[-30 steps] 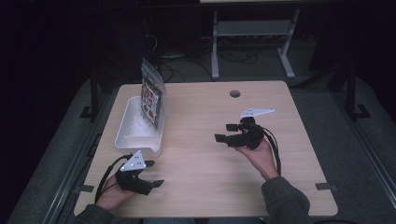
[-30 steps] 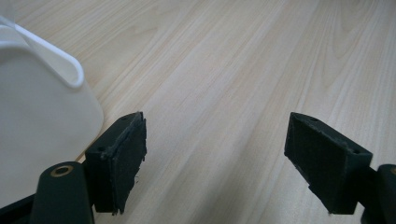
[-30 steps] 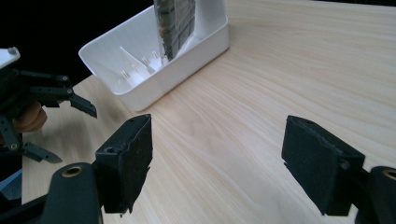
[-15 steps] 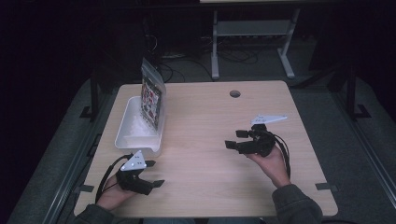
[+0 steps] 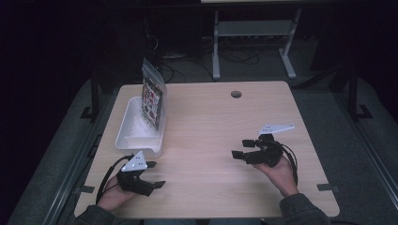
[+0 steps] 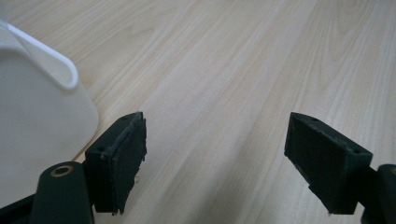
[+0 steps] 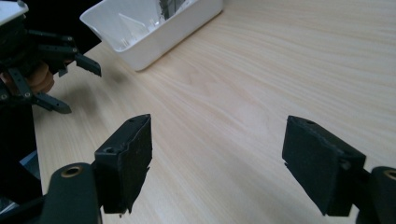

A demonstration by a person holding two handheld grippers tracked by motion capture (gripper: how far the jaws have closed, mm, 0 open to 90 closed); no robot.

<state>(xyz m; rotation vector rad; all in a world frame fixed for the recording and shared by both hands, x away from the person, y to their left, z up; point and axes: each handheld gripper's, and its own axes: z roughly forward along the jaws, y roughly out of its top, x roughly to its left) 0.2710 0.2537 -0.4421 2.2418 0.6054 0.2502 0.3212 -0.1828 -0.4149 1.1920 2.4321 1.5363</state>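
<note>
The white bin [image 5: 141, 133] is taken as landmark, its long axis running away from the person. The left gripper [image 5: 151, 176] is held just beside its near end, jaws spread and empty. The right gripper [image 5: 240, 149] is held well apart from it, likewise spread and empty.

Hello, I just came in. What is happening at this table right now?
A person sits at a wooden table with a two-jaw gripper in each hand. Both the left gripper and the right gripper are open and hold nothing, resting low over bare wood. At the table's left side stands a white bin with a clear plastic bag of printed items upright in it. Nothing is being grasped at this moment.
</note>
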